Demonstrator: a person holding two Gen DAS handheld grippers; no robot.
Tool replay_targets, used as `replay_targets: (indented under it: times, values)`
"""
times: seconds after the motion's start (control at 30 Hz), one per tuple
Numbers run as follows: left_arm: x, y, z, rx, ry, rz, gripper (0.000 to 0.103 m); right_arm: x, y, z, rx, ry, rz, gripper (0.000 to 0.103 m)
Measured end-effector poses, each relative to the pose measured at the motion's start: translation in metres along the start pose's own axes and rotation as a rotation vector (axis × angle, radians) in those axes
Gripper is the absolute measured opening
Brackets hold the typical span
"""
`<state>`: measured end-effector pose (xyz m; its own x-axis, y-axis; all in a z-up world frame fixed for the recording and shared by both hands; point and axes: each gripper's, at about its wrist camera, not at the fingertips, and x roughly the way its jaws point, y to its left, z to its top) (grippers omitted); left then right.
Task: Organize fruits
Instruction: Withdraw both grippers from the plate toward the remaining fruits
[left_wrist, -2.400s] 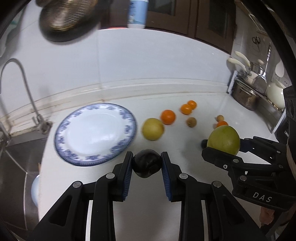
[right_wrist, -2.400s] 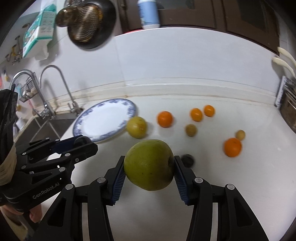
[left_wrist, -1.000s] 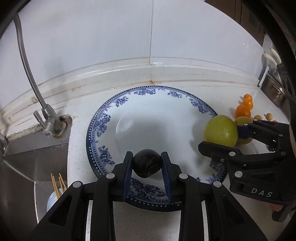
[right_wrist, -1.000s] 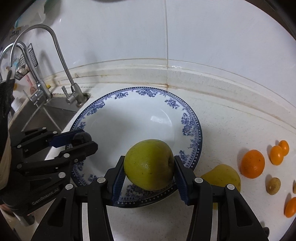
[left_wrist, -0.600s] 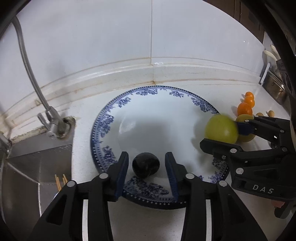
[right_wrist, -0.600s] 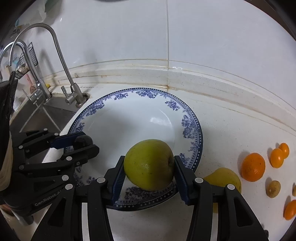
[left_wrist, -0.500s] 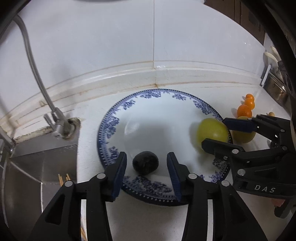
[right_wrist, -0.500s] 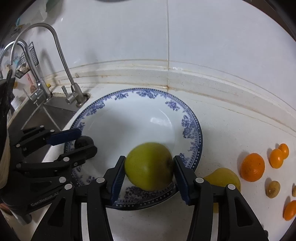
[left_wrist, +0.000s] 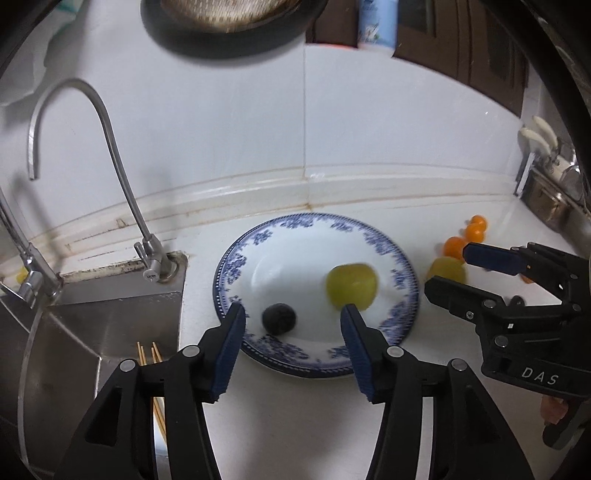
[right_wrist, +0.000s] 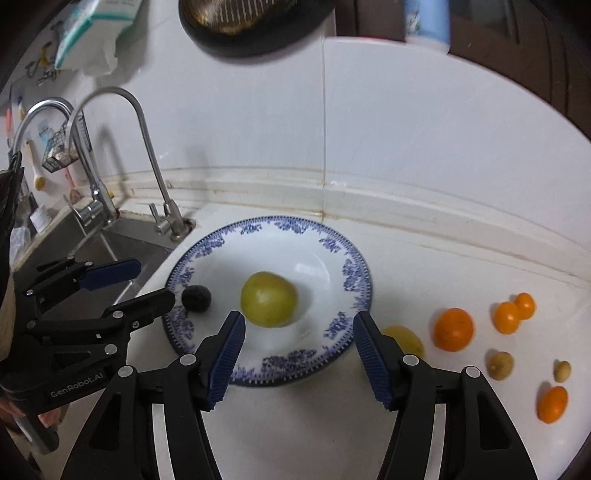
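Taking the blue-rimmed plate (right_wrist: 354, 273) as my landmark: my left gripper (left_wrist: 293, 338) hangs over its near-left rim, jaws just opened and empty, the dark fruit (left_wrist: 279, 318) lying free on the plate. The green fruit (right_wrist: 268, 299) rests mid-plate, released. My right gripper (right_wrist: 297, 354), also just opened and empty, hovers at the near rim. The yellow fruit (right_wrist: 404, 339) lies just right of the plate, nearest my right gripper; the oranges (right_wrist: 453, 329) are farther right.

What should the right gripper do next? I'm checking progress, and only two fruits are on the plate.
Probably swing the open, empty right gripper toward the yellow fruit lying on the counter just beside the plate: it is the nearest fruit not yet plated.
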<state>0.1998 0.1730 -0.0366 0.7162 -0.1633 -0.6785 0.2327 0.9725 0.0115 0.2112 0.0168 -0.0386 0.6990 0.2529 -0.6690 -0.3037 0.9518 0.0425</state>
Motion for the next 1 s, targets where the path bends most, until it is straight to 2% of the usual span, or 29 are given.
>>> replay_targets:
  times: [0.3,0.37,0.5,1.0]
  values:
    - [-0.04,-0.037,0.001,0.005,-0.057,-0.036,0.068,-0.059,-0.018,-0.021,0.033,-0.065,-0.032,0.062]
    - [-0.047,-0.048,0.001,0.018,-0.063,-0.048,0.069,-0.071,-0.024,-0.028,0.041,-0.075,-0.051,0.067]
    - [-0.059,-0.072,0.001,0.041,-0.085,-0.072,0.074,-0.094,-0.037,-0.04,0.054,-0.092,-0.089,0.068]
    - [-0.075,-0.153,0.0,0.091,-0.113,-0.171,0.078,-0.164,-0.103,-0.074,0.137,-0.145,-0.209,0.069]
